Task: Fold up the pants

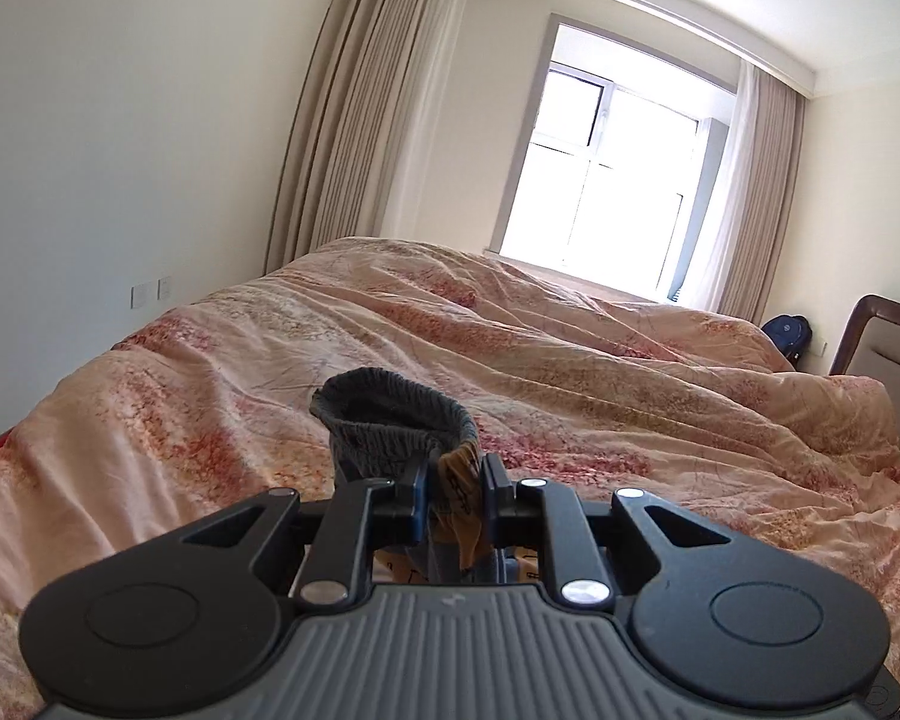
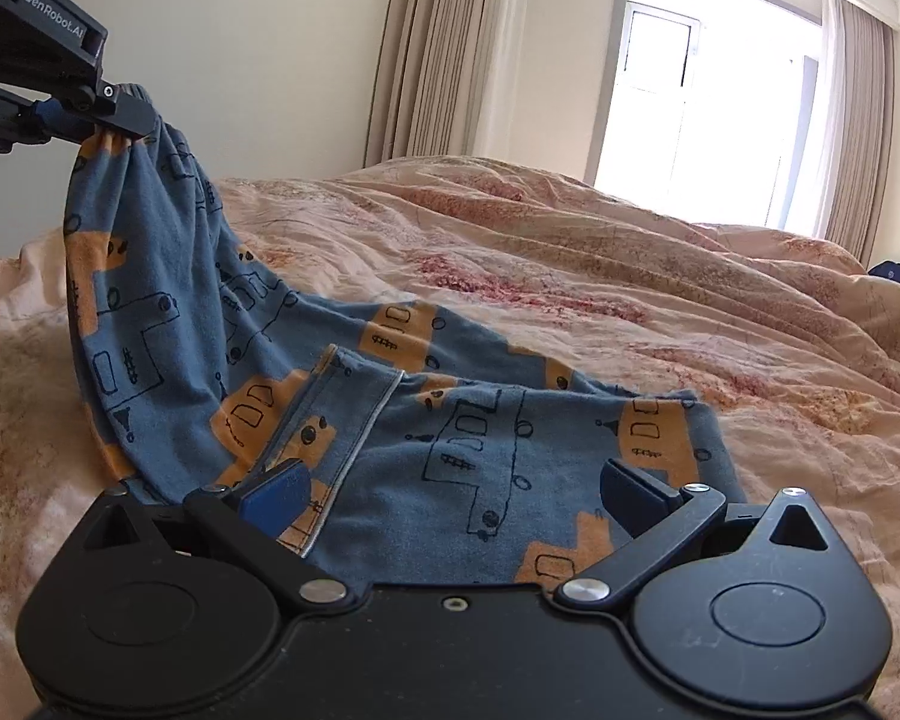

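**Pants held up at waistband, legs on bed**

The left gripper [image 1: 455, 483] has its jaws closed tight on the gathered waistband of the pants [image 2: 390, 420], lifting that end clear of the bed [image 2: 630, 276]. From there the blue and orange printed fabric slopes down, and the legs lie on the quilt. The right gripper [image 2: 450, 489] hovers low over the leg end with its jaws spread wide, gripping nothing. Curtains [image 1: 342, 138] and a window [image 1: 606, 162] stand behind the bed.

Pants [image 1: 390, 432] mostly hidden below left tongs [image 1: 455, 495]; near hems covered by right tongs [image 2: 456, 489] body.
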Motion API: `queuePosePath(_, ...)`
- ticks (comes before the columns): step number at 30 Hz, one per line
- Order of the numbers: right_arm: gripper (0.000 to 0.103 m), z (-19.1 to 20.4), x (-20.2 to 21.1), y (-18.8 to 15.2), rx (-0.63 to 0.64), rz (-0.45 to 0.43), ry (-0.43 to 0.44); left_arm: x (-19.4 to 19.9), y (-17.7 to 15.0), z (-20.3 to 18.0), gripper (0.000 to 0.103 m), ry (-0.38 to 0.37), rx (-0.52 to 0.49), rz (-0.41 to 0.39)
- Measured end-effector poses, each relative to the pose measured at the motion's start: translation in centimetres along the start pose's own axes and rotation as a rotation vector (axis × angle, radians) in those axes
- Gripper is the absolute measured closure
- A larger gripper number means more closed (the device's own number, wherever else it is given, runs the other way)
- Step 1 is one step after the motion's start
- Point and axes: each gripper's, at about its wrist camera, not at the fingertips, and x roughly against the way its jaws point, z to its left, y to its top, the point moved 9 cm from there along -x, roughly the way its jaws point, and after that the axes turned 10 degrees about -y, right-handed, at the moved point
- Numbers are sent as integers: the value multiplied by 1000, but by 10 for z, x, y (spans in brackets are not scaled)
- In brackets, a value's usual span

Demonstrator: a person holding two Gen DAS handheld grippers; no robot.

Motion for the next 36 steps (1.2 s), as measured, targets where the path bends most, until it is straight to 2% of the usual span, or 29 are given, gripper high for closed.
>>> queuePosePath(6,0,-46,14,8,45,-64,-69,-14,-4,-55,84,-99,-48,33)
queuePosePath(14,0,-140,31,-15,-13,-40,-232,-40,-43,-132,84,-212,-154,132)
queuePosePath(22,0,-197,43,-42,-64,-11,-331,-62,-92,-173,84,-258,-217,244)
queuePosePath(31,0,-216,43,-69,-90,35,-351,-87,-143,-190,81,-246,-273,352)
queuePosePath(34,0,-220,41,-77,-100,55,-358,-87,-151,-193,73,-238,-304,370)
queuePosePath(36,0,-223,40,-80,-106,63,-362,-83,-153,-194,49,-238,-309,371)
